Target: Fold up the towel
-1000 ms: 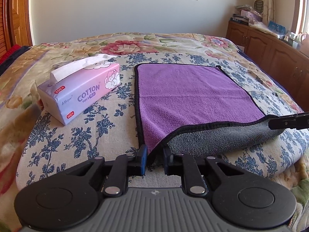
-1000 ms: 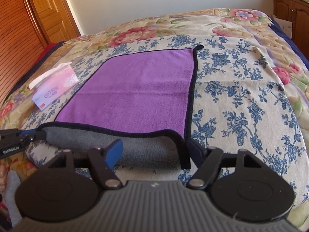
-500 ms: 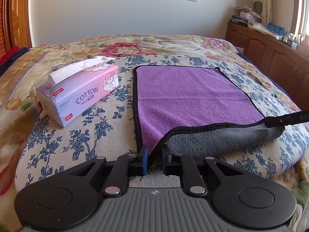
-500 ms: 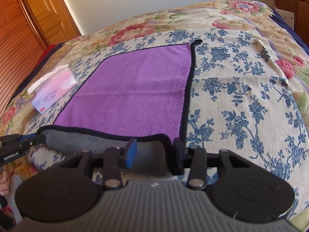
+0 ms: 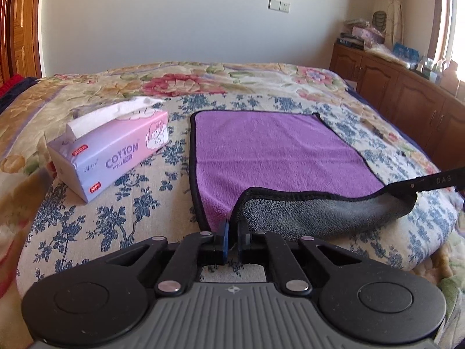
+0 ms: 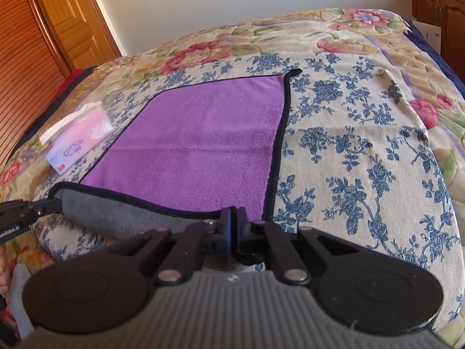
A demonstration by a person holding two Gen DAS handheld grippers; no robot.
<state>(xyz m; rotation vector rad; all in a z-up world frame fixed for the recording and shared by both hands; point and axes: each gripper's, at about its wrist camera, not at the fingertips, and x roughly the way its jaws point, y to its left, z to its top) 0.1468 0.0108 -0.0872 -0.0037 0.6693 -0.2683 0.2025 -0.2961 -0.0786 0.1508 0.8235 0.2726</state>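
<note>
A purple towel (image 5: 273, 151) with a black hem and grey underside lies flat on the flowered bed; it also shows in the right wrist view (image 6: 203, 145). Its near edge is lifted and turned over, showing the grey side (image 5: 314, 212). My left gripper (image 5: 232, 226) is shut on the towel's near left corner. My right gripper (image 6: 234, 218) is shut on the near right corner. Each gripper shows at the edge of the other's view: the right gripper (image 5: 430, 181) in the left wrist view, the left gripper (image 6: 26, 210) in the right wrist view.
A pink and lilac tissue pack (image 5: 113, 151) lies on the bed left of the towel, also in the right wrist view (image 6: 78, 142). Wooden cabinets (image 5: 407, 96) with clutter stand at the right. A wooden door (image 6: 58, 20) stands at the left.
My right gripper has closed on the towel's near right corner; it was open a second ago. Both grippers have lifted the near edge a little and moved forward.
</note>
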